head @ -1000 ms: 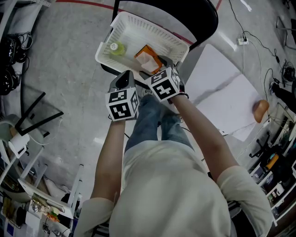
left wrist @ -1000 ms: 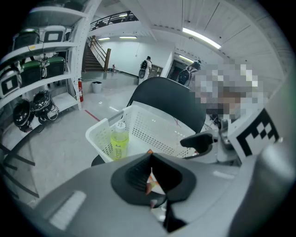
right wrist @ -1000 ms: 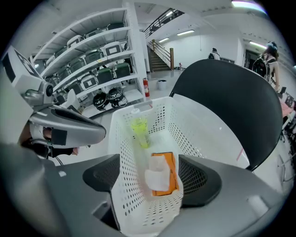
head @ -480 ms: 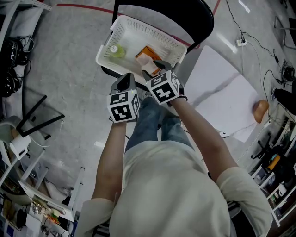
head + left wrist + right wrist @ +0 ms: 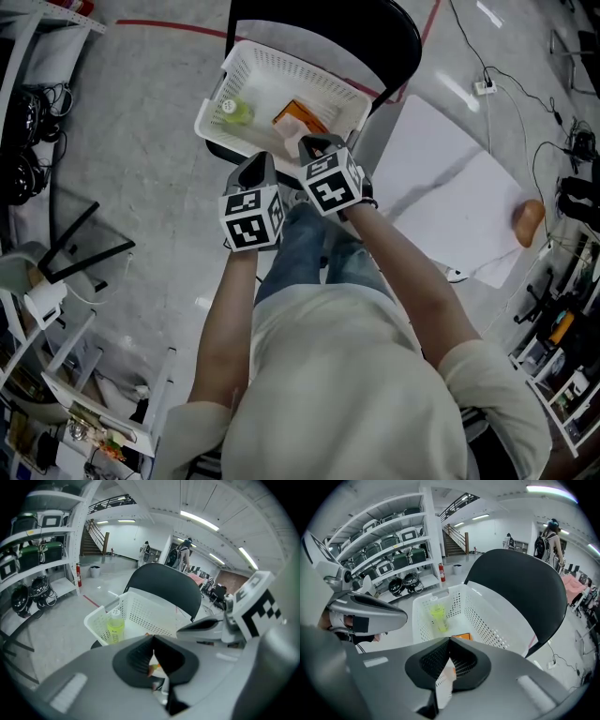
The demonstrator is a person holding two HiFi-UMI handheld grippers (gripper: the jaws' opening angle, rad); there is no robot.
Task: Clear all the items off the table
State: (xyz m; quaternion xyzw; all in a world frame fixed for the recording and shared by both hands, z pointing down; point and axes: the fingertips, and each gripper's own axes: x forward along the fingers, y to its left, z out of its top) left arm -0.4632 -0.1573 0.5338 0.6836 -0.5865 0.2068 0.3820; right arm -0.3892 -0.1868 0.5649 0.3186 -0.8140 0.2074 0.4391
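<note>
Both tongs hang over the near rim of the white basket point(image 5: 291, 61) on the black chair point(image 5: 328, 23), likely the drop-off spot: the green bottle point(image 5: 234, 111) and orange packet point(image 5: 300, 117) lie inside. The left tongs point(image 5: 255, 163) are pinched together, empty. The right tongs point(image 5: 315, 143) have just been closing on nothing. To the right, the white counter point(image 5: 441, 187) seems to carry a tan lump point(image 5: 528, 221).

Baskets: you have one white perforated basket point(image 5: 309, 67).
Chairs: one black chair point(image 5: 328, 23) under your basket.
Bottles: one yellow-green bottle point(image 5: 234, 111) in it.
Packets: one orange packet point(image 5: 300, 117) in it.
Tables: one white table point(image 5: 441, 187).
On your table: one orange-brown thing point(image 5: 528, 221), too small to name.
Grippers: two in your hands, left gripper point(image 5: 255, 164) and right gripper point(image 5: 314, 143).
</note>
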